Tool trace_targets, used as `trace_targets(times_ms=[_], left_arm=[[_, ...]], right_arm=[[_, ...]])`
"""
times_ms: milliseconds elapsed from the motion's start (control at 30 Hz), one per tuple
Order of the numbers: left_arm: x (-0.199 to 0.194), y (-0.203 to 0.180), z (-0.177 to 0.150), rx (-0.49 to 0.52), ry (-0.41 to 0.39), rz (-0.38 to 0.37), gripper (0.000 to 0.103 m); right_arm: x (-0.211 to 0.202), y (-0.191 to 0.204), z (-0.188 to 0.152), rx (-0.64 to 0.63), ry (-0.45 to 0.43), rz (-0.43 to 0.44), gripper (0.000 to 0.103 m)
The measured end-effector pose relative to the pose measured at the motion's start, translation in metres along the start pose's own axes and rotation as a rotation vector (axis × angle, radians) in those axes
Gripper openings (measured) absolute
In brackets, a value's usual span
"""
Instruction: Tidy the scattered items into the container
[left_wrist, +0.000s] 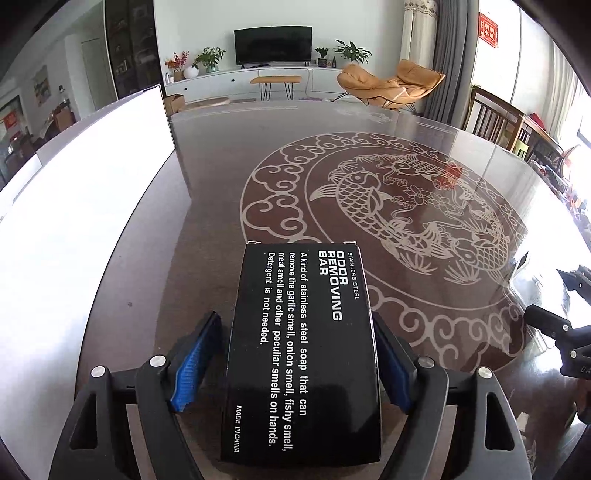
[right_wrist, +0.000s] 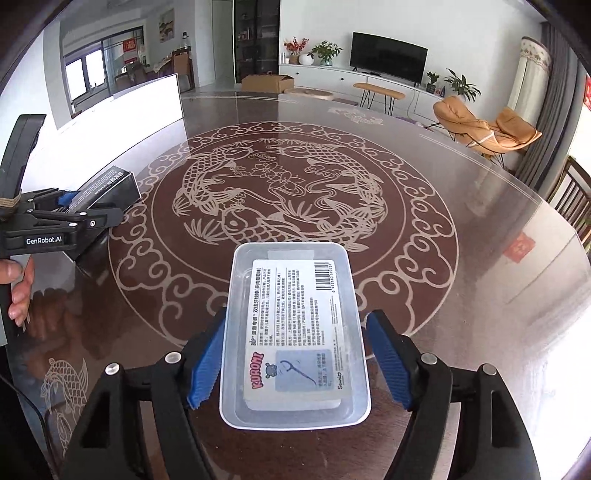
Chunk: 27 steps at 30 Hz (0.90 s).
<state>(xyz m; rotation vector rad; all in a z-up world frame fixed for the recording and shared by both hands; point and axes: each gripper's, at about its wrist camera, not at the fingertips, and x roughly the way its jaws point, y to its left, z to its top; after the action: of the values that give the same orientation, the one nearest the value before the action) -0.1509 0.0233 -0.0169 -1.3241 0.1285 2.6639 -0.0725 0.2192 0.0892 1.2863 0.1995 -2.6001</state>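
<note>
A black odor-removing-bar box (left_wrist: 301, 350) lies between the blue pads of my left gripper (left_wrist: 295, 365), which is shut on it above the glass table. The box also shows at the left of the right wrist view (right_wrist: 105, 188), held in that gripper. A clear plastic box of dental floss picks (right_wrist: 295, 336) with a white label lies on the table between the fingers of my right gripper (right_wrist: 295, 362). Those fingers stand apart from its sides, open. A large white container (left_wrist: 92, 206) stands at the left, also seen far left in the right wrist view (right_wrist: 122, 107).
The round glass table (right_wrist: 461, 229) has a carp pattern. Wooden chairs (left_wrist: 495, 118) stand at its right edge. The right gripper's tip (left_wrist: 554, 325) shows at the right of the left wrist view.
</note>
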Motion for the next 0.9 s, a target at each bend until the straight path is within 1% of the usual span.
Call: trace_targets(times_ms=[33, 100, 133, 167, 200, 233, 900], left_arm=[[0.0006, -0.0004, -0.0004, 0.001, 0.002, 0.003, 0.084], [0.0013, 0.0007, -0.0004, -0.006, 0.005, 0.004, 0.086], [0.0020, 0.0011, -0.0003, -0.008, 0.009, 0.004, 0.089], [0.0034, 0.0010, 0.0000, -0.006, 0.017, 0.003, 0.097], [0.0054, 0.0003, 0.0004, -0.002, 0.030, -0.002, 0.102], [0.0070, -0.0002, 0.0007, 0.002, 0.039, -0.006, 0.103], [0.0050, -0.0013, -0.0002, -0.008, 0.028, 0.001, 0.103]], right_arm=[[-0.0003, -0.0029, 0.0003, 0.014, 0.002, 0.010, 0.080], [-0.0005, -0.0027, 0.0009, 0.008, 0.004, -0.007, 0.082], [-0.0002, -0.0032, 0.0011, 0.011, 0.005, -0.010, 0.083], [-0.0003, -0.0044, 0.0010, 0.016, 0.006, -0.005, 0.083], [-0.0006, -0.0051, 0.0007, 0.018, 0.007, -0.004, 0.084], [-0.0002, -0.0048, 0.0011, 0.018, 0.007, -0.005, 0.084], [0.0041, -0.0023, 0.0035, 0.020, 0.008, -0.006, 0.085]])
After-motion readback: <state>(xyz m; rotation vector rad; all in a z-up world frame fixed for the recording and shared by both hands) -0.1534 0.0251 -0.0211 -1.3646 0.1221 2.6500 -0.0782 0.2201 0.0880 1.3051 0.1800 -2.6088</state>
